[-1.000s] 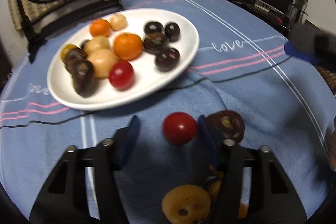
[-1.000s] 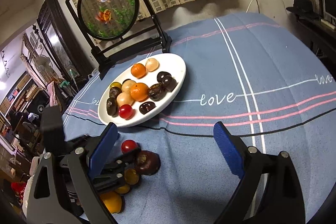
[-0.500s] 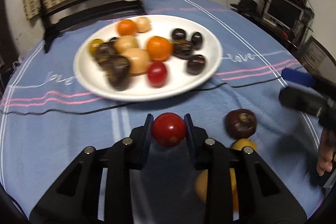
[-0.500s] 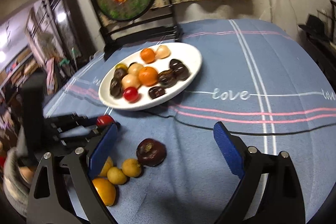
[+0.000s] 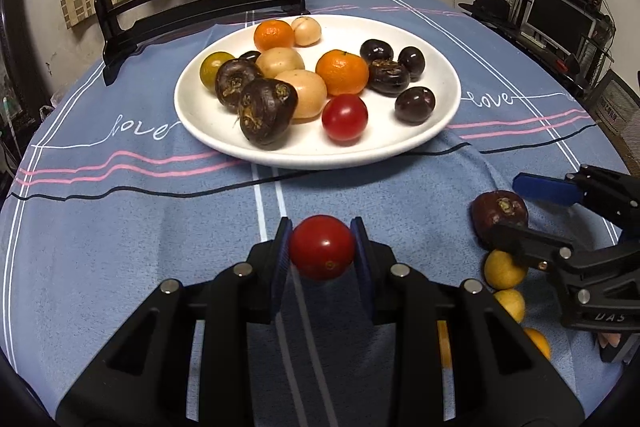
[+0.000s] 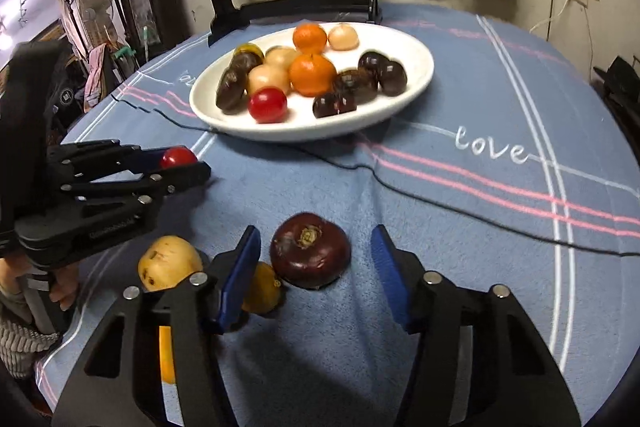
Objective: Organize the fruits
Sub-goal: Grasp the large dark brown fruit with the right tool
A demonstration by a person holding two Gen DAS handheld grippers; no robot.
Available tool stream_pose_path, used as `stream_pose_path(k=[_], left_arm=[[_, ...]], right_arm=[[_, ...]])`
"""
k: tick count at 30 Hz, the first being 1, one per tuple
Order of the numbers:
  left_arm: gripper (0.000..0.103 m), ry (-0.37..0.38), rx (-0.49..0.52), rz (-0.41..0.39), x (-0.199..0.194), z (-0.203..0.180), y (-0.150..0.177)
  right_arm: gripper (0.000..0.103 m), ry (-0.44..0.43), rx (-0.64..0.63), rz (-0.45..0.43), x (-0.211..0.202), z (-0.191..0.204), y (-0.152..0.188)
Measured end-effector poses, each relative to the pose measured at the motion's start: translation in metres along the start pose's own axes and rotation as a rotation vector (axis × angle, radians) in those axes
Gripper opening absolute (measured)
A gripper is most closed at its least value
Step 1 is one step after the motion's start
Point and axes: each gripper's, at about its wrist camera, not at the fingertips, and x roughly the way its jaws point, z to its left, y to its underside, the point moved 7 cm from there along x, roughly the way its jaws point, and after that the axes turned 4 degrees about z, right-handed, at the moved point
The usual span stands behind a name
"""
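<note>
Lifted since a second ago, the red tomato (image 5: 321, 247) sits pinched in the left gripper (image 5: 321, 251) near the white plate (image 5: 442, 119); the right gripper (image 6: 316, 267) gapes around a dark fruit (image 6: 310, 255).

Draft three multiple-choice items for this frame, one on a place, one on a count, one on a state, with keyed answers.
1. Where does the dark purple fruit between the right gripper's fingers lie?
A. on the white plate
B. on the blue tablecloth
C. lifted in the air

2. How many orange mandarins lie on the white plate?
A. two
B. four
C. none

3. How does the left gripper stand?
A. wide open over the plate
B. shut on a yellow fruit
C. shut on the red tomato

Answers:
1 B: the fruit rests on the blue tablecloth, and the right gripper stands open around it, its pads apart from it.
2 A: two mandarins show, one near the far rim, one mid-plate.
3 C: both pads press the red tomato, short of the plate.
</note>
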Motion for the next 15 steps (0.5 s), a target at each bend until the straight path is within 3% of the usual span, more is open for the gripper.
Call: stream_pose_path(k=[8, 12, 15], left_arm=[[0.031, -0.004, 0.006, 0.017, 0.004, -0.001, 0.004], [0.031, -0.006, 0.006, 0.019, 0.005, -0.002, 0.004], [0.031, -0.005, 0.005, 0.02, 0.005, -0.002, 0.004]], right_arm=[[0.048, -0.029, 0.029, 0.028, -0.001, -0.008, -0.001], [0.048, 0.161, -0.058, 0.006, -0.002, -0.014, 0.0], [0.047, 0.171, -0.095, 0.02, 0.003, -0.009, 0.003]])
